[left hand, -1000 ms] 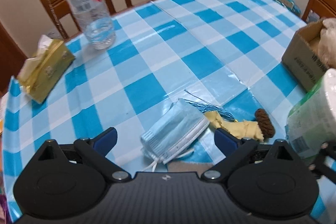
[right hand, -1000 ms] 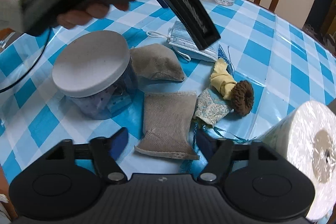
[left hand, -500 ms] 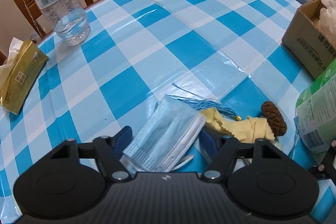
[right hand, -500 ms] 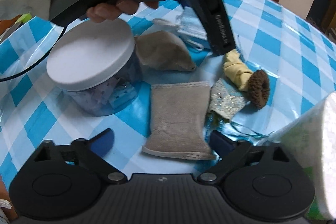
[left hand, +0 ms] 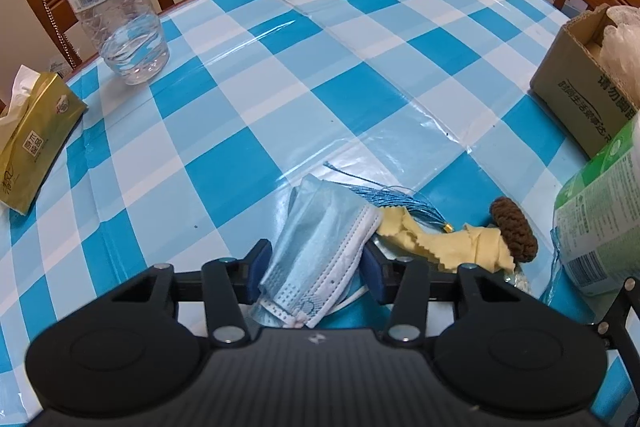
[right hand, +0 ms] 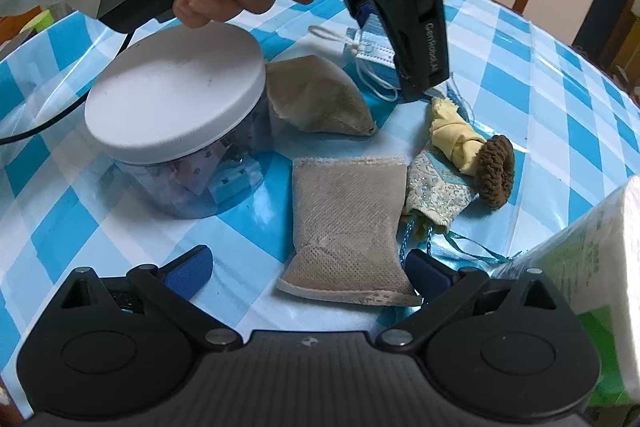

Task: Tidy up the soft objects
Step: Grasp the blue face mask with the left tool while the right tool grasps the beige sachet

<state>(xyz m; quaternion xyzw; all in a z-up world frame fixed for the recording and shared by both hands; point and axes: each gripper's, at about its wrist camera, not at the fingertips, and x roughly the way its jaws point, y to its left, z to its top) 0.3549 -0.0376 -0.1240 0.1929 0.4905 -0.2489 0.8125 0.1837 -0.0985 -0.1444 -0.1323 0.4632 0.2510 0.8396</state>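
Note:
A light-blue face mask point(left hand: 320, 243) lies bunched on the checked tablecloth between the pads of my left gripper point(left hand: 314, 267). Its jaws are closing and both pads touch the mask. In the right wrist view a hand holds that gripper's black body point(right hand: 416, 27) down over the mask point(right hand: 372, 47). My right gripper point(right hand: 308, 269) stands wide open, low over the table. The near end of a grey mesh pouch point(right hand: 344, 227) lies between its pads, untouched. A second grey pouch point(right hand: 316, 99), a yellow cloth point(right hand: 452, 139), a brown scrunchie point(right hand: 496, 171) and a patterned sachet point(right hand: 436, 195) lie close by.
A jar with a white lid point(right hand: 176, 87) stands left of the pouches. A wrapped paper roll point(left hand: 600, 219) is at the right, with a cardboard box point(left hand: 576, 95) behind it. A water bottle point(left hand: 116, 11) and a gold tissue pack point(left hand: 32, 139) stand far left. Wooden chairs ring the table.
The left jaws came down around the mask and closed in on it, bunching it up. The right jaws spread wider around the grey pouch, which now looks nearer.

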